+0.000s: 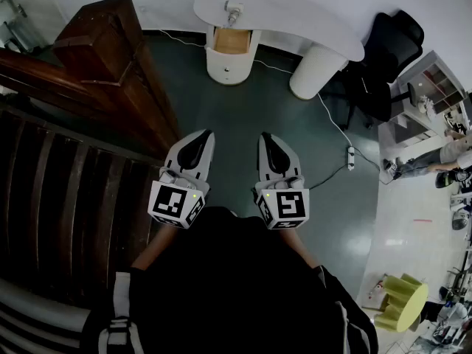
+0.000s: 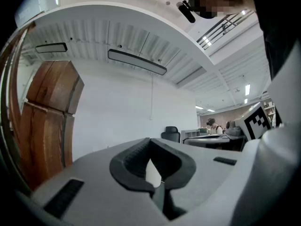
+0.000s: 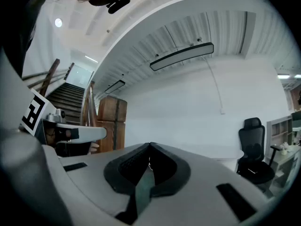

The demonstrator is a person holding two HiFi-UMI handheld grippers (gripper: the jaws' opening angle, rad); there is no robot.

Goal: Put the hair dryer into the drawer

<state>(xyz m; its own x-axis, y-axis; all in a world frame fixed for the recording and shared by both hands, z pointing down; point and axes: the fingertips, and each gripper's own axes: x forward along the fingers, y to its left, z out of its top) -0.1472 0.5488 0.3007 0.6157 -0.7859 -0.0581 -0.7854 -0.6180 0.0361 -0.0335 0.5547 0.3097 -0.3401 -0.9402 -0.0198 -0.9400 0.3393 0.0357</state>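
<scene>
The hair dryer (image 1: 233,9) lies on top of a white curved desk (image 1: 295,17) at the far side of the room. Under it a drawer (image 1: 231,41) of the desk's round pedestal stands pulled open, showing a wooden inside. My left gripper (image 1: 206,135) and right gripper (image 1: 266,136) are held side by side close to my body, well short of the desk. Both point level towards it. The left gripper (image 2: 150,143) has its jaws closed together with nothing between them, and so does the right gripper (image 3: 150,148).
A dark wooden stair banister (image 1: 110,57) runs along the left. A black office chair (image 1: 387,57) stands right of the desk. A power strip (image 1: 351,157) and its cable lie on the dark floor. A yellow stool (image 1: 404,301) is at the lower right.
</scene>
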